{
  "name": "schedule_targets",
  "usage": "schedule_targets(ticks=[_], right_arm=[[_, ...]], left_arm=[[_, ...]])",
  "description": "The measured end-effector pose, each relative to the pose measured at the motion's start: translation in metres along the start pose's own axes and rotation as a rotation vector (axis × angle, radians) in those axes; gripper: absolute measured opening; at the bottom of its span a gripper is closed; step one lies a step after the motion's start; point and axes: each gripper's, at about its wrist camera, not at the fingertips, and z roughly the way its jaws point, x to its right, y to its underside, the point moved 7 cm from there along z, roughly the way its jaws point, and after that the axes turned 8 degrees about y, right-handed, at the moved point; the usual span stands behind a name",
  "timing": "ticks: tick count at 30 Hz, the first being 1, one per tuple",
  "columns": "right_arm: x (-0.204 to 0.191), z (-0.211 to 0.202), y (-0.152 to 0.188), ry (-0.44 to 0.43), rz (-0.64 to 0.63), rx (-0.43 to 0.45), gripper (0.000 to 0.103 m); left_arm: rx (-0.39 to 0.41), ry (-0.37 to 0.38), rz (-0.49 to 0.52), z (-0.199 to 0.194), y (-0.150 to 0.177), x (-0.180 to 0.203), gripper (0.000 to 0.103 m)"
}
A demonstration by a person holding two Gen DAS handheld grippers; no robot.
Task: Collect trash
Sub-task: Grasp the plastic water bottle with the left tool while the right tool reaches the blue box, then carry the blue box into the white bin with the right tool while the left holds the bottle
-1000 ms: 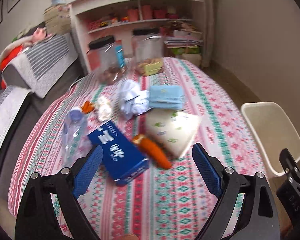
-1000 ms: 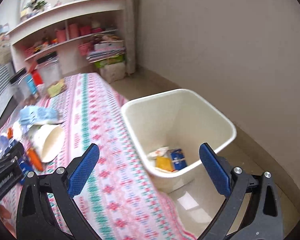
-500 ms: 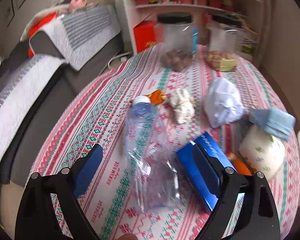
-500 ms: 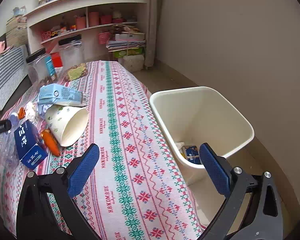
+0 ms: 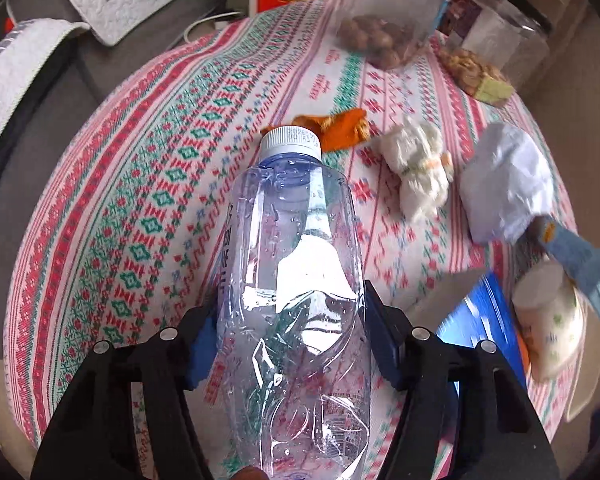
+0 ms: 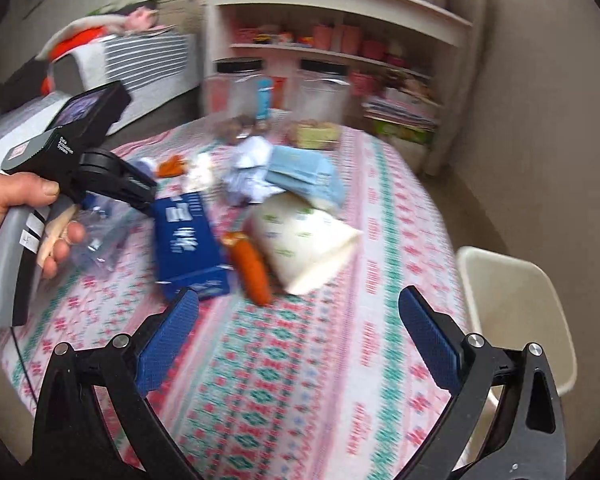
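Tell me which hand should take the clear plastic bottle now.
Left. The left gripper has been closing and its fingers flank the bottle. The right gripper hangs open over bare tablecloth.

We read "Data Collection System" in small white print on the black body of the left gripper (image 6: 100, 184), while the white characters on the blue box (image 6: 188, 240) blur past reading.

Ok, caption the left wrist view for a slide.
Left gripper closing on the bottle lying on the tablecloth.
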Motion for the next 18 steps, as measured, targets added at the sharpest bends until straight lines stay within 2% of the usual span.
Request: schedule_targets(ticks=[2,7,15,17,18], right_arm=[[-0.017,0.010,-0.009,-0.052,-0.043,-0.021,0.096],[-0.057,0.035,-0.029,-0.106,-0.121,-0.069,0.096],[-0.096,0.073,-0.045,-0.129,-0.214,-0.154,0.095],[-0.102,0.082,-0.044,-0.131,-0.239,-0.189,0.093],[-0.104,0.086,-0.043,-0.132,-0.245,-0.202,0.086]], left_arm=[[0.005,0.008,0.040,-0.010,0.013,-0.006,0.063],[0.054,-0.016,0.108,-0.038,0.040,-0.027,0.063],[0.162,-0.070,0.173,-0.077,0.055,-0.054,0.063],[0.177,-0.072,0.176,-0.083,0.058,-0.058,0.063],[0.182,-0.072,0.177,-0.085,0.060,-0.059,0.063]])
